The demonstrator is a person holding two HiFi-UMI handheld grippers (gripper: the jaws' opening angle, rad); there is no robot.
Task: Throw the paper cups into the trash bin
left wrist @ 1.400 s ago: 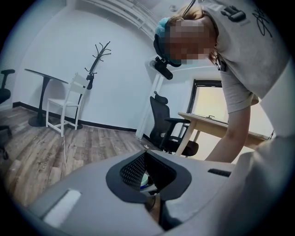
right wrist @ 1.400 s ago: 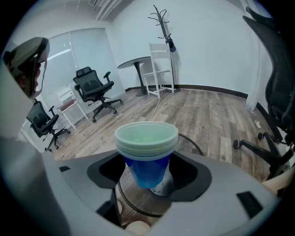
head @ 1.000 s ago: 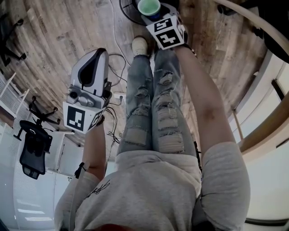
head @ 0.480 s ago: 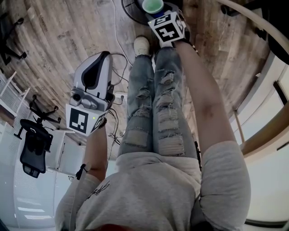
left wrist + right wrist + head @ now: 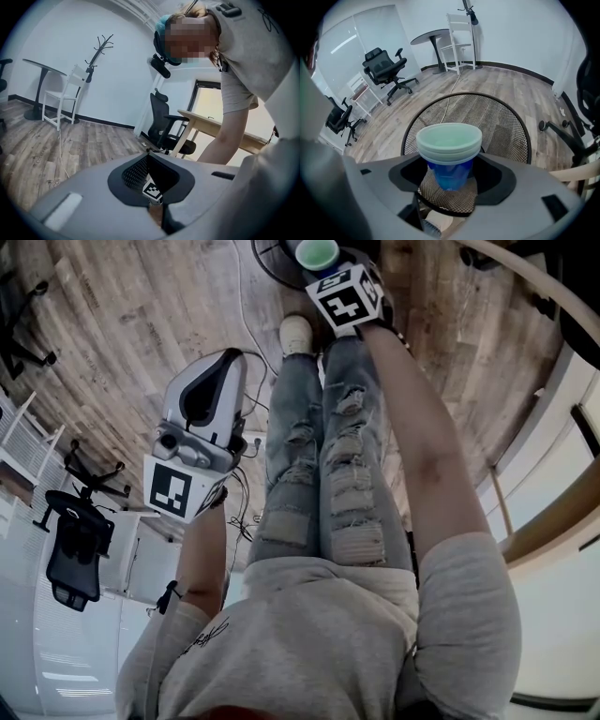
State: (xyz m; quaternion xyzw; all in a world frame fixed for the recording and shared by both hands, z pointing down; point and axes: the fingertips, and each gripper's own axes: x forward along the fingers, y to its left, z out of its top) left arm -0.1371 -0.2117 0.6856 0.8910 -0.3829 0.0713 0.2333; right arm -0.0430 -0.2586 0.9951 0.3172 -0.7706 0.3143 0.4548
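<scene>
Stacked paper cups (image 5: 449,143), blue with pale green rims, stand upright between the jaws of my right gripper (image 5: 450,174), which is shut on them. Right under and behind them is the round black wire-mesh trash bin (image 5: 504,117) on the wood floor. In the head view the cups (image 5: 313,253) and right gripper (image 5: 321,268) hang over the bin (image 5: 267,266) at the top edge, ahead of the person's feet. My left gripper (image 5: 217,367) is held out to the left at thigh height. Its jaws (image 5: 151,180) are close together, with nothing between them.
A black office chair (image 5: 386,70), a round table (image 5: 433,40) and a white chair (image 5: 457,30) stand beyond the bin. Cables (image 5: 239,315) trail over the floor by the person's shoe (image 5: 296,334). A wooden desk (image 5: 544,296) runs along the right.
The right gripper with the cups has moved slightly forward over the bin. The left gripper has drifted a little to the right.
</scene>
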